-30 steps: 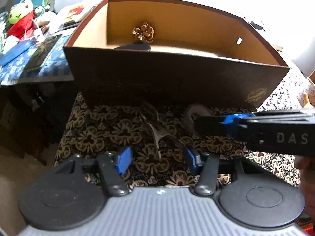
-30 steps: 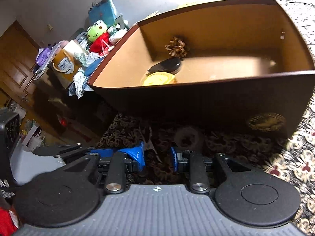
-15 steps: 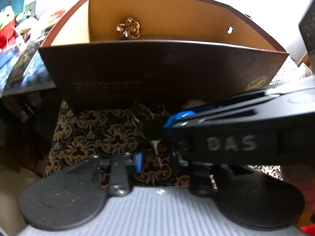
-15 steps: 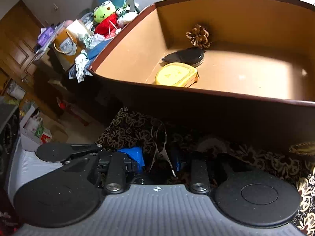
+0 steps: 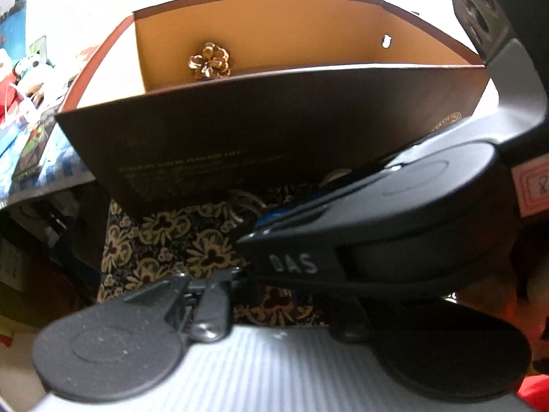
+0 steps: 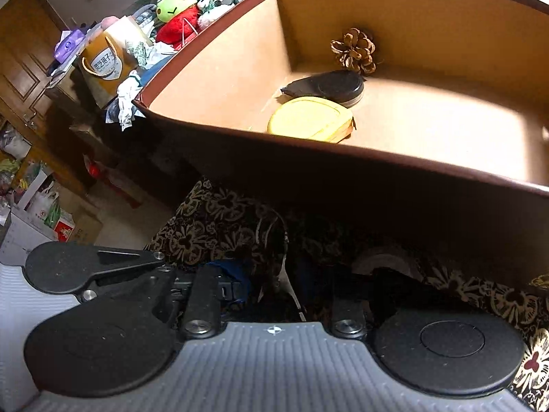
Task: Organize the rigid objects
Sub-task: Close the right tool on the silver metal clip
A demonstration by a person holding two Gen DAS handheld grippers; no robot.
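Box [image 6: 308, 185]: sitting on the patterned cloth [image 6: 212, 226], holding pinecone [image 6: 355, 51], black case [image 6: 329, 87], yellow tin [image 6: 312, 118].
Right claw [image 6: 271, 281]: pinching a metal clip [image 6: 284, 267].
Left claw [image 5: 274, 295]: blocked by the right tool; grip state impossible to tell.

Blown-out backlight, dark foreground, fisheye warp

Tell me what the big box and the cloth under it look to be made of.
Box: seemingly stiff cardboard, a matte dark brown outside and plain tan inside, with thin, sharply folded walls. Cloth: apparently woven fabric with a printed cream floral pattern on black; it drapes over the edge of the surface.
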